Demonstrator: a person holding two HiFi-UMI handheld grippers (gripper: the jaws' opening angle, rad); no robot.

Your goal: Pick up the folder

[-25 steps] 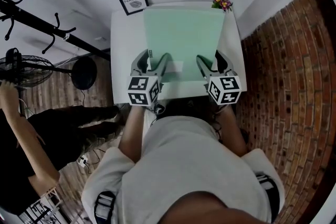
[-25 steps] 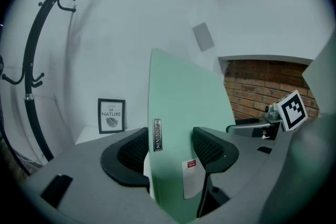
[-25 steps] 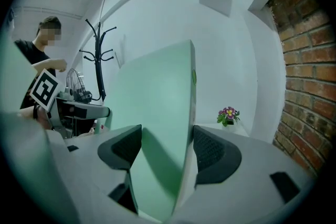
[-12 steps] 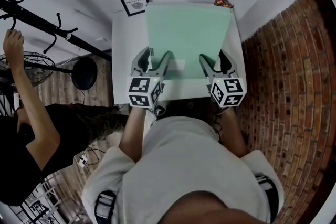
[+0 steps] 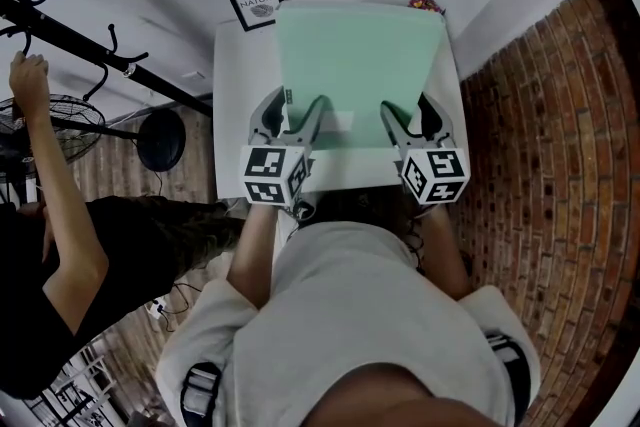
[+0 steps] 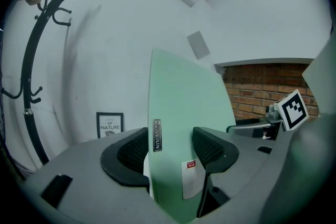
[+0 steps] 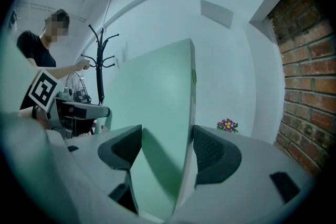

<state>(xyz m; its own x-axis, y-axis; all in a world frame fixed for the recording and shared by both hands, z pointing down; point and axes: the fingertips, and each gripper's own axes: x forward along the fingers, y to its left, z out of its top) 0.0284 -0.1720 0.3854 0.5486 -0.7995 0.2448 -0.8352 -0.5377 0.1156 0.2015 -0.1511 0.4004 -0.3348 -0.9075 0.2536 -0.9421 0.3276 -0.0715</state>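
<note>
Jaws of left gripper (image 5: 293, 108) and right gripper (image 5: 407, 111) pinch mint-green folder (image 5: 358, 55).

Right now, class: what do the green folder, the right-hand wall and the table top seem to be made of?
The folder: pale green, matte, flat and unbent, so probably plastic or stiff card. The wall: red brick, rough, pale mortar lines showing. The table: smooth plain white top, perhaps laminate or painted board; unsure.

head view: steeply down | gripper views: close, along jaws | shared: folder (image 5: 355, 65)
</note>
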